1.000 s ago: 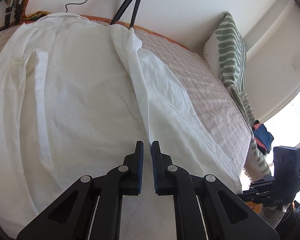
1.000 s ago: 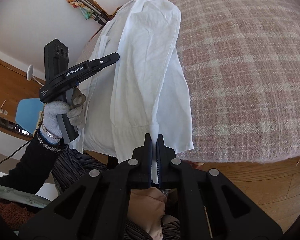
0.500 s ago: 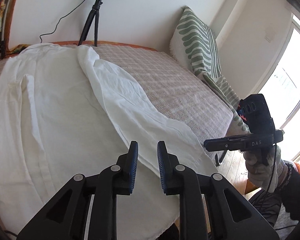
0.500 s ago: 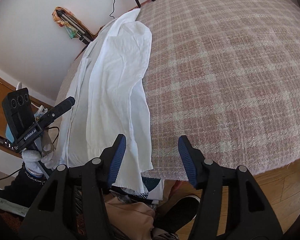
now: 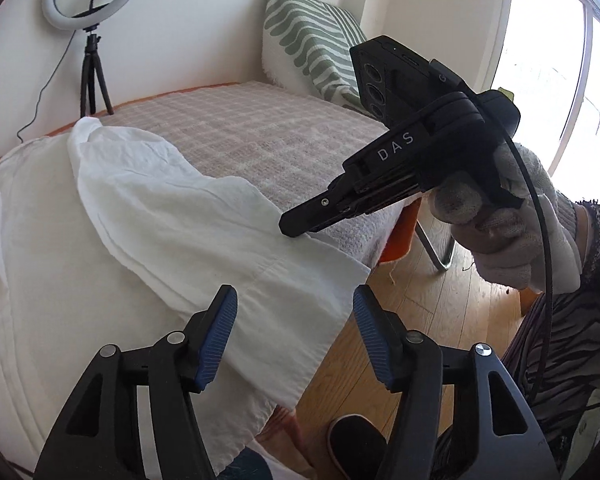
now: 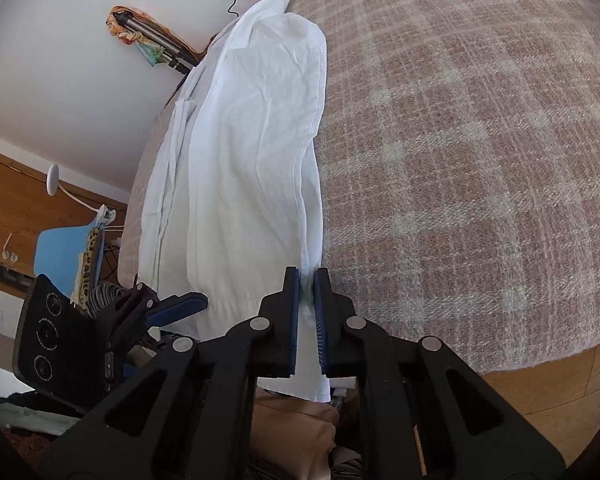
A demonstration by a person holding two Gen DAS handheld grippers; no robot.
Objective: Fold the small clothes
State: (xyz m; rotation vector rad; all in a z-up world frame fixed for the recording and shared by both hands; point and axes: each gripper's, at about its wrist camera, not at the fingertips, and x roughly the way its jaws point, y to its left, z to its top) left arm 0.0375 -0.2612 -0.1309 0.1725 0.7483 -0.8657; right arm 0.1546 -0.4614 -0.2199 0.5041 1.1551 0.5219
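Observation:
A white shirt (image 5: 100,232) lies on the checked bed cover (image 5: 260,136), one side folded over, its hem hanging over the near bed edge. My left gripper (image 5: 294,312) is open, its fingers straddling the hem corner without closing on it. My right gripper (image 6: 308,280) is shut on the shirt's folded right edge (image 6: 312,216) near the hem. In the left wrist view the right gripper (image 5: 296,226) touches the cloth at the fold. In the right wrist view the left gripper (image 6: 180,306) sits at the shirt's lower left.
A green patterned pillow (image 5: 312,52) leans at the bed's far corner. A ring light on a tripod (image 5: 94,40) stands by the wall. Wooden floor (image 5: 440,312) and a slipper (image 5: 356,440) lie below the bed edge. A blue chair (image 6: 60,248) stands to the left.
My right gripper went from shut to open, then closed on the shirt's folded edge. My left gripper opened wide and moved down to the hem corner.

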